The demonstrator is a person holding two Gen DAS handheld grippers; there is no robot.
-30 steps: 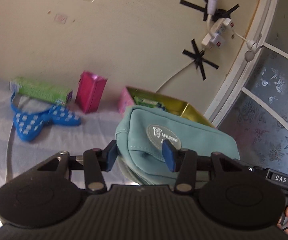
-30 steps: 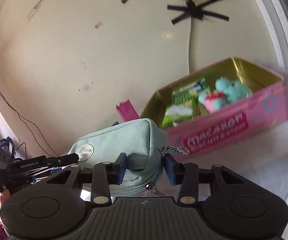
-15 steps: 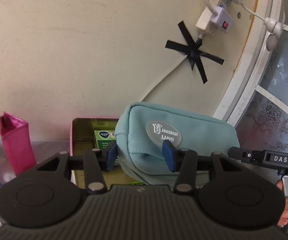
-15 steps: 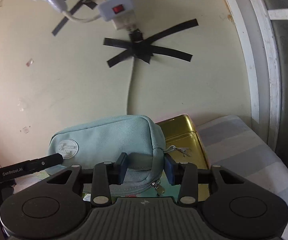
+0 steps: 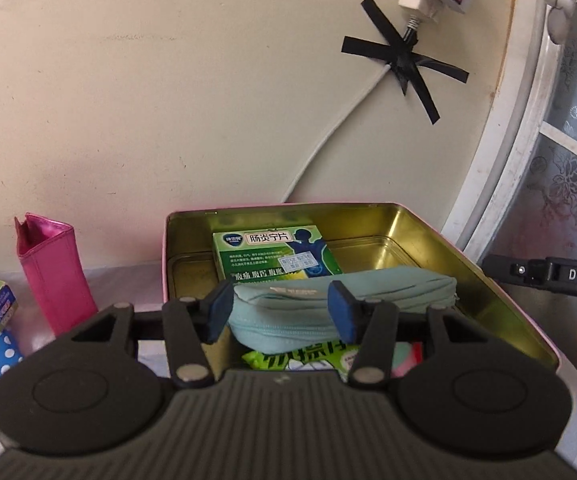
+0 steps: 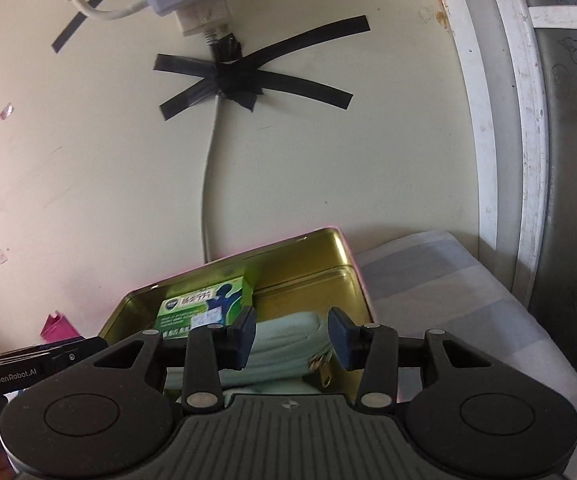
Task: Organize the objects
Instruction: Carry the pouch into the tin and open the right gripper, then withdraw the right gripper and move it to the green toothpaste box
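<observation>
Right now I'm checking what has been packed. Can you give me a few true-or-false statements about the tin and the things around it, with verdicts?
1. The teal pouch lies inside the open tin. True.
2. A green medicine box lies in the tin, behind the pouch. True.
3. The pink case stands inside the tin. False: it stands upright outside the tin, to its left in the left wrist view, near the wall.
4. The cable is fixed to the wall with white tape. False: crossed strips of black tape hold it.
</observation>
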